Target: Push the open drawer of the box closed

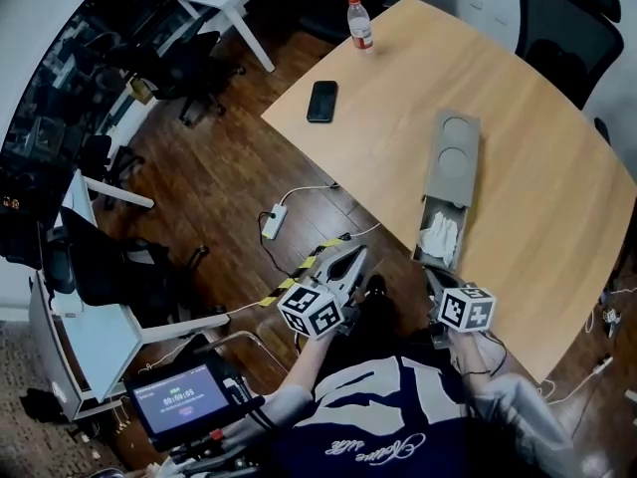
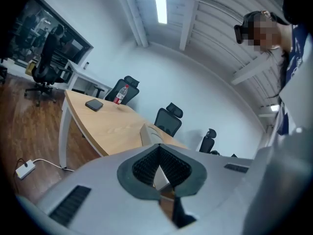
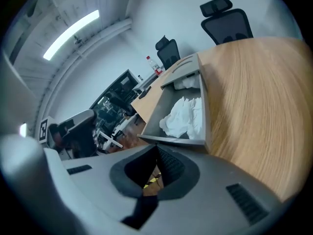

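Note:
A long grey box point(image 1: 453, 157) lies on the wooden table point(image 1: 537, 118). Its drawer point(image 1: 419, 229) is pulled out toward me and holds a crumpled white cloth point(image 1: 439, 235). My right gripper point(image 1: 436, 275) is shut and empty, its tips right at the drawer's front panel point(image 3: 171, 140); whether they touch I cannot tell. In the right gripper view the cloth point(image 3: 183, 116) fills the tray just beyond the right gripper point(image 3: 157, 147). My left gripper point(image 1: 353, 257) hangs off the table's near edge, left of the drawer, shut with nothing in it. Beyond the left gripper point(image 2: 157, 146), the box point(image 2: 146, 132) shows on the table.
A black phone point(image 1: 321, 101) and a water bottle point(image 1: 359, 23) lie at the table's far end. Office chairs point(image 1: 567, 28) stand round the table. On the wooden floor to the left are a power strip point(image 1: 273, 222) and cables. A small screen point(image 1: 181, 398) sits at my lower left.

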`<state>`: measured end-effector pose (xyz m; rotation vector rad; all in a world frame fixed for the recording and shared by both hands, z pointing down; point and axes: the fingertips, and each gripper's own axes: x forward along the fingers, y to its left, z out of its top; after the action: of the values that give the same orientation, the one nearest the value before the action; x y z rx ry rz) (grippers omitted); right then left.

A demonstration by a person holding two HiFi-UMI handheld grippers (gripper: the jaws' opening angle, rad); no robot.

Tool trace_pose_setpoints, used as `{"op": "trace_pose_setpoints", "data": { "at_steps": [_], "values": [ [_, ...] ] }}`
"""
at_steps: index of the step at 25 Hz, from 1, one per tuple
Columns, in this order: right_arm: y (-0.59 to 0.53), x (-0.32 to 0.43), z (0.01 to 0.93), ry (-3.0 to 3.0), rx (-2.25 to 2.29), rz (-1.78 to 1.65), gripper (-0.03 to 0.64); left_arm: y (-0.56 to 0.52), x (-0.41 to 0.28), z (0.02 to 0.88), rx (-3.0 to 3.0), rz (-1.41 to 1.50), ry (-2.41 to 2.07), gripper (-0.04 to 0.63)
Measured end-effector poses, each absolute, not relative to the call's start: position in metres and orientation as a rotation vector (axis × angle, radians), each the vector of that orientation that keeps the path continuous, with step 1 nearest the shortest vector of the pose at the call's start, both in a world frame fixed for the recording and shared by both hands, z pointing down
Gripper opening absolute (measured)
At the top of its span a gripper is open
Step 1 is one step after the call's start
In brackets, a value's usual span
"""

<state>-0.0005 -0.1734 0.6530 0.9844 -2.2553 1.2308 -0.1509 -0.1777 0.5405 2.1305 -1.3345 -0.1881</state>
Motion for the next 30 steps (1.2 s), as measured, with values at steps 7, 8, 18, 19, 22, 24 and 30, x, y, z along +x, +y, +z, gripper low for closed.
{"op": "trace_pose_setpoints", "data": {
  "at_steps": [7, 8, 18, 19, 22, 24, 30],
  "values": [
    [-0.177, -0.031, 0.654, -2.264, 0.986, 1.141, -0.003, -0.217, -0.171, 0.546, 2.172, -0.173, -1.241, 0.002],
    [-0.178, -0.033, 0.654, -2.257, 0.996, 1.128, -0.003, -0.222, -0.174, 0.546, 2.178, -0.171, -1.231, 0.002],
    [-0.219, -0.001, 0.646, -2.158, 1.318, 1.012, -0.003, -0.257, -0.195, 0.545, 2.241, -0.161, -1.141, 0.003],
    [-0.224, 0.003, 0.645, -2.149, 1.340, 1.021, -0.003, -0.259, -0.195, 0.545, 2.243, -0.164, -1.133, 0.002],
    [-0.235, 0.010, 0.640, -2.135, 1.394, 1.025, -0.003, -0.266, -0.191, 0.541, 2.252, -0.176, -1.110, 0.003],
    [-0.241, 0.013, 0.637, -2.124, 1.411, 1.002, -0.003, -0.271, -0.186, 0.539, 2.259, -0.177, -1.098, 0.002],
    [-0.277, 0.015, 0.641, -2.122, 1.395, 0.993, -0.003, -0.295, -0.188, 0.544, 2.238, -0.159, -1.115, 0.003]
  ]
}}
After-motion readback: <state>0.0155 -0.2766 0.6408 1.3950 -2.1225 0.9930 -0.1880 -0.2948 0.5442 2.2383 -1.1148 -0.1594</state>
